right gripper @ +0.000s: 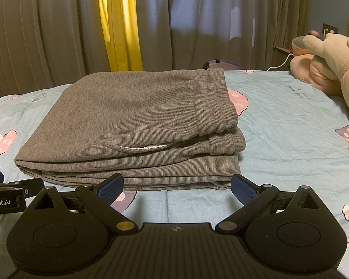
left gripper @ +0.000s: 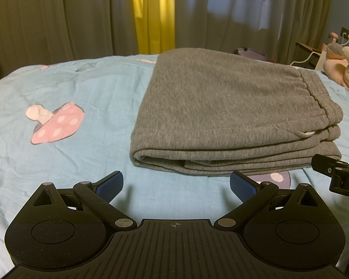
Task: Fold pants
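Grey pants (right gripper: 128, 125) lie stacked in folds on the blue bed (right gripper: 290, 139), just beyond your left tongs (left gripper: 176, 187) and right tongs (right gripper: 177, 188), both spread and empty; a careless nudge could topple the layered near edge.

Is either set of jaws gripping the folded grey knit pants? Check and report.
No: the folded grey knit pants lie free on the light blue mushroom-print bedsheet, and both grippers' jaws stand open, short of them.
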Demonstrator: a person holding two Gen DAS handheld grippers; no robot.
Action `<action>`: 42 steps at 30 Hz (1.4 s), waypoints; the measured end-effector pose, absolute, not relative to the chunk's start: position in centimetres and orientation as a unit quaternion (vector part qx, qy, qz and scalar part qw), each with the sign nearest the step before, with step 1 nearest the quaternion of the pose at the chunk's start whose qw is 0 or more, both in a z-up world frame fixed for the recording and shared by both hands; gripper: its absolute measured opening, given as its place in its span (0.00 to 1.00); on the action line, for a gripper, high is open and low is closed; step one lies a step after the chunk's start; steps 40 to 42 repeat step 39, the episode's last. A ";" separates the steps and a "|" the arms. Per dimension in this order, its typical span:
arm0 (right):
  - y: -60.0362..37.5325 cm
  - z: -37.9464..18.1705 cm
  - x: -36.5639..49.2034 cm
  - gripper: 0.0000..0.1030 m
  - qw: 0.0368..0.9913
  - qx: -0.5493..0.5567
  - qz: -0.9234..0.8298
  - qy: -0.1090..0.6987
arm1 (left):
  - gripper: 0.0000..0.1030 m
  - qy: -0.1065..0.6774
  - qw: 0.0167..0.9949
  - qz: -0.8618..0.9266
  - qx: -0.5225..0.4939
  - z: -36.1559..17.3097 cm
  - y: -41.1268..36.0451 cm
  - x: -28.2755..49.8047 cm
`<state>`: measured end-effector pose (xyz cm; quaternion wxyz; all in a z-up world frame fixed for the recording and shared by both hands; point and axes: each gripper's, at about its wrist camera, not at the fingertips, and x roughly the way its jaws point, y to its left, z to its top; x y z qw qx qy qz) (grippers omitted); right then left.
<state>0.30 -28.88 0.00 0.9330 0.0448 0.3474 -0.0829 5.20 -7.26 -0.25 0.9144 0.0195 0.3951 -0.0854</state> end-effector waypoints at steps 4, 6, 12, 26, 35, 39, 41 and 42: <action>-28.9 0.0 0.3 0.96 0.933 0.045 -0.083 0.348 | 0.99 0.395 0.915 -0.085 0.019 -0.2 -7.3 5.2; -28.9 0.0 0.2 0.96 0.933 0.044 -0.084 0.348 | 0.99 0.395 0.915 -0.085 0.019 -0.2 -7.3 5.2; -28.9 0.0 0.2 0.96 0.933 0.044 -0.083 0.347 | 0.99 0.395 0.914 -0.087 0.019 -0.2 -7.3 5.1; -28.9 0.0 0.2 0.96 0.933 0.044 -0.084 0.348 | 0.99 0.397 0.914 -0.088 0.016 -0.1 -7.2 5.1; -28.8 0.0 0.2 0.96 0.932 0.044 -0.084 0.348 | 0.99 0.393 0.915 -0.087 0.016 -0.1 -7.2 5.0; -28.8 0.0 0.2 0.96 0.932 0.044 -0.085 0.350 | 0.99 0.396 0.914 -0.090 0.011 -0.1 -7.1 5.0; -28.8 0.0 0.2 0.96 0.932 0.044 -0.085 0.350 | 0.99 0.396 0.914 -0.090 0.011 -0.1 -7.1 5.0; -28.8 0.0 0.2 0.96 0.932 0.044 -0.085 0.350 | 0.99 0.396 0.914 -0.090 0.011 -0.1 -7.1 5.0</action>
